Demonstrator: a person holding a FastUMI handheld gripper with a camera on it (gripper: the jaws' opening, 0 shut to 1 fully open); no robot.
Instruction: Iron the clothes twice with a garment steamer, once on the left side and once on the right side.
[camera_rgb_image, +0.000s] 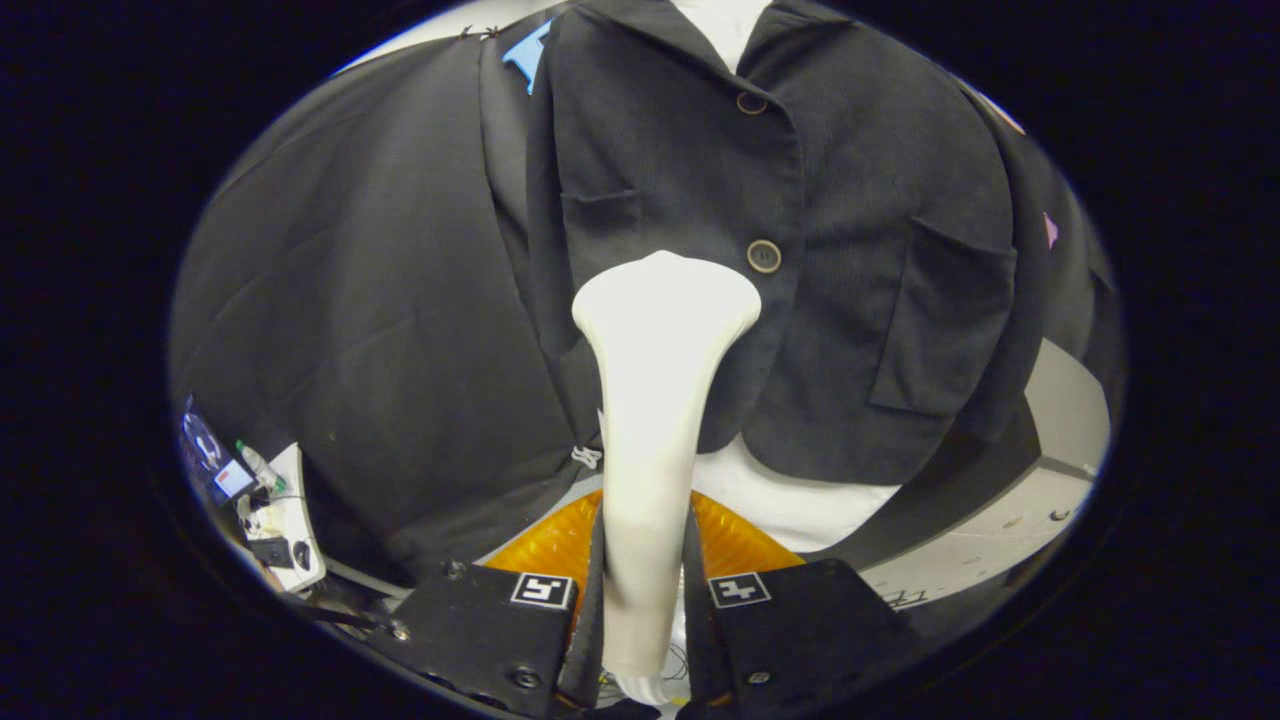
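Observation:
A white garment steamer (655, 400) stands up between my fingers, its handle clamped by both, so my gripper (645, 590) is shut on it. The wide steamer head reaches the front of a dark buttoned jacket (850, 260) that hangs on a white mannequin torso (800, 505). The head lies on the jacket's left front panel, just below and left of the lower button (764, 256). A chest pocket (600, 210) sits above the head, and a larger patch pocket (940, 320) lies to the right.
An orange ribbed part (545, 548) shows just behind my fingers at the mannequin's base. Black cloth (350, 330) hangs left of the jacket. A small white stand (285, 510) with a bottle and gadgets sits low on the left. White floor panels (1010, 520) lie to the right.

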